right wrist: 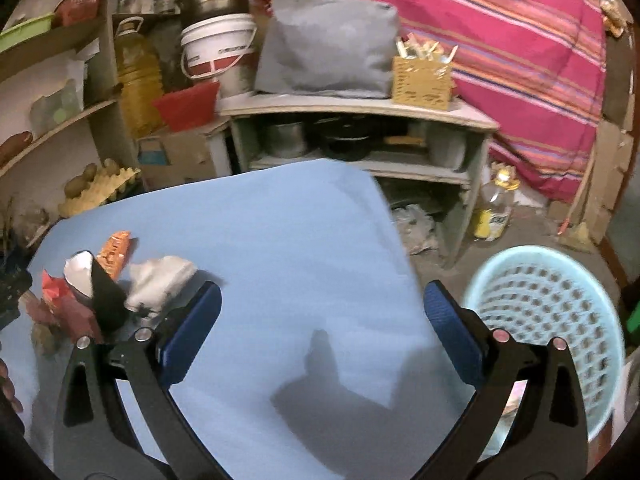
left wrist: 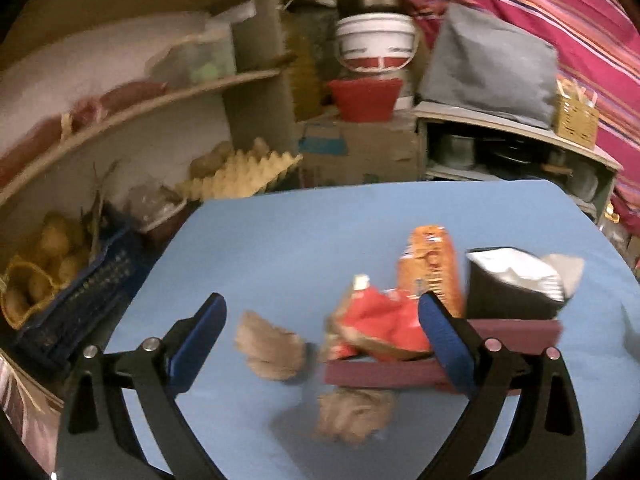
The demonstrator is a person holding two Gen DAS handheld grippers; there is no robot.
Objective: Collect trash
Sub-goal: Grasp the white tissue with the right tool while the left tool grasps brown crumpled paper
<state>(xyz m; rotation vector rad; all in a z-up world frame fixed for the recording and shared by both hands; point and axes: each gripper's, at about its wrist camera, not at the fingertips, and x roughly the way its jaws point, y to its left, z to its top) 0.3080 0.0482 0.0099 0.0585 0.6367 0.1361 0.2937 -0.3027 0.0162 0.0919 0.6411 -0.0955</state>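
Trash lies on the blue table [left wrist: 300,248]: two crumpled brown paper balls [left wrist: 270,346] [left wrist: 354,414], a red wrapper [left wrist: 380,320] on a maroon box [left wrist: 384,372], an orange snack packet [left wrist: 432,268], a black-and-silver bag [left wrist: 512,284] and a grey-white wad [left wrist: 568,272]. My left gripper [left wrist: 324,344] is open above the table, with the brown balls and the red wrapper between its fingers. My right gripper [right wrist: 320,332] is open and empty over bare table. The same pile shows at its left [right wrist: 104,292]. A light blue perforated basket [right wrist: 548,320] stands on the floor at the right.
Wooden shelves [left wrist: 168,96] with an egg tray [left wrist: 244,172] and potatoes stand at the left. A white bucket [left wrist: 376,40], a red tub [left wrist: 366,98] and a cardboard box [left wrist: 360,152] stand behind the table. A low shelf [right wrist: 360,112] with pots and an oil bottle [right wrist: 496,208] stand at the back right.
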